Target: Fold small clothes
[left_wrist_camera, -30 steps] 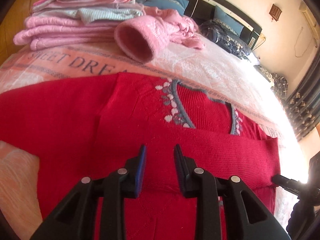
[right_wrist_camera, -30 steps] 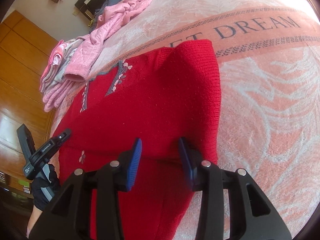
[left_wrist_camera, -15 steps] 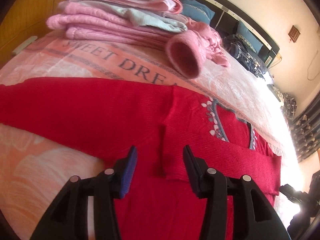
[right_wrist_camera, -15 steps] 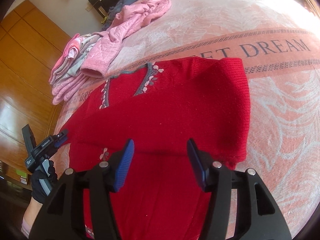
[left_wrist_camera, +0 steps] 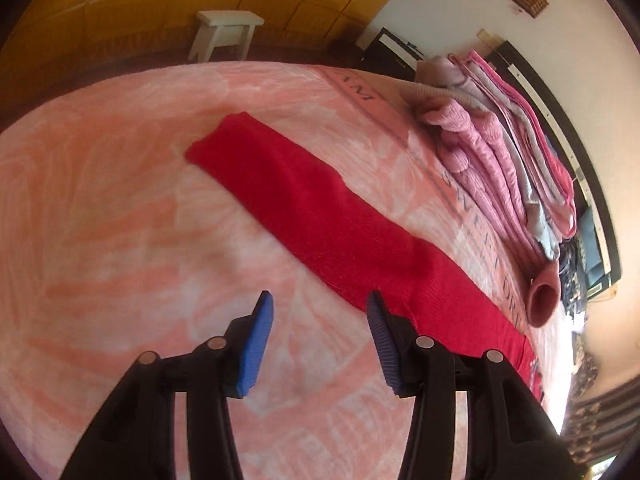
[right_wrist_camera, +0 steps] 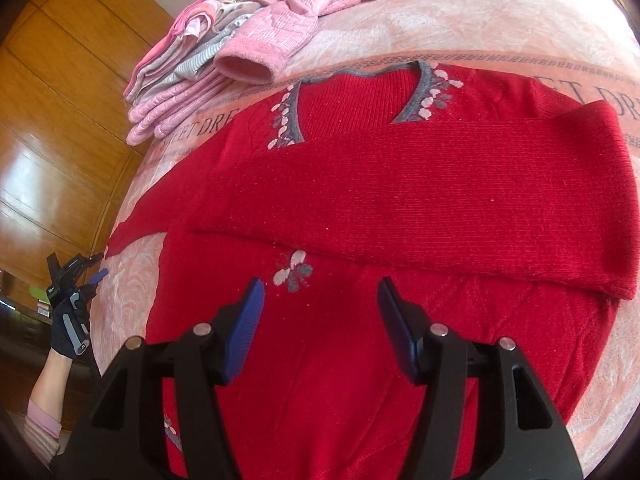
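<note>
A red knit sweater (right_wrist_camera: pixel 360 208) with a grey V-neck lies flat on the pink bedspread (right_wrist_camera: pixel 520 20). One sleeve (right_wrist_camera: pixel 460 204) is folded across its chest. The other sleeve (left_wrist_camera: pixel 304 208) stretches out straight over the bedspread (left_wrist_camera: pixel 120 220) in the left wrist view. My left gripper (left_wrist_camera: pixel 320 316) is open above the blanket, its right pad next to that sleeve's lower edge near the shoulder. My right gripper (right_wrist_camera: pixel 320 300) is open and hovers over the sweater's front below the folded sleeve, holding nothing. My left gripper (right_wrist_camera: pixel 90 270) also shows small at the bed's left edge, in a gloved hand.
A stack of folded pink and grey clothes (left_wrist_camera: pixel 520 152) sits at the head of the bed, with a loose pink sweater sleeve (right_wrist_camera: pixel 260 56) beside it. A white stool (left_wrist_camera: pixel 224 32) stands on the floor by wooden wardrobe panels (right_wrist_camera: pixel 60 100).
My left gripper has swung left, away from the sweater's chest, out to the stretched sleeve. My right gripper has pulled back and opened wider over the sweater's front.
</note>
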Demonstrator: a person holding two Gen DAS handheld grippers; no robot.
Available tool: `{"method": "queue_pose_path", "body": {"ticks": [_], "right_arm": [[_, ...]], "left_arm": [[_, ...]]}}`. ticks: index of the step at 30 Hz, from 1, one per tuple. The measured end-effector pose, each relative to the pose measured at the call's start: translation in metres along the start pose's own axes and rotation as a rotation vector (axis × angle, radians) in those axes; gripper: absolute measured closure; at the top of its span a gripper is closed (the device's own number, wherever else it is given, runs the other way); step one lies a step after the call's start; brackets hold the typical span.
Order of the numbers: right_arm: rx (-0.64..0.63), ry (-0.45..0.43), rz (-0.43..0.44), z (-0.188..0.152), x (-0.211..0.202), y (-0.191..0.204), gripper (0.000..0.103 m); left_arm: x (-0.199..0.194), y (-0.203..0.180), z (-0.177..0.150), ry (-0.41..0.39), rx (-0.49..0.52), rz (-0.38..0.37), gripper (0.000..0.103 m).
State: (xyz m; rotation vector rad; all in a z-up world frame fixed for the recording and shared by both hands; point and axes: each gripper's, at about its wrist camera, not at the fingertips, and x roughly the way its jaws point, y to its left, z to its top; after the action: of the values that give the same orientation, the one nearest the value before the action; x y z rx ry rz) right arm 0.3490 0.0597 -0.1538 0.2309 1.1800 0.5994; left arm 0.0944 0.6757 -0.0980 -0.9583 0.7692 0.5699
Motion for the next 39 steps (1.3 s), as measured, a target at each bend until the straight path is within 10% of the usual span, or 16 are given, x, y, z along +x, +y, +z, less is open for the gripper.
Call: {"method": "queue_pose_path", "body": {"ticks": [12,23,39], "right_arm": [[-0.019,-0.002,0.002,0.001,0.024,0.020,0.044],[0.001,-0.025,0.002,0.000,0.022,0.010,0.044],[0.030,-0.084,-0.083,-0.008,-0.020,-0.033,0.044]], "left_arm": [[0.044,0.018,0.040,-0.079,-0.100,-0.162,0.054],[0.026,-0.007,0.035,-0.197,0.010,-0.175,0.094],[0.020,-0.232,-0.119,-0.085,0.530,-0.395,0.095]]}}
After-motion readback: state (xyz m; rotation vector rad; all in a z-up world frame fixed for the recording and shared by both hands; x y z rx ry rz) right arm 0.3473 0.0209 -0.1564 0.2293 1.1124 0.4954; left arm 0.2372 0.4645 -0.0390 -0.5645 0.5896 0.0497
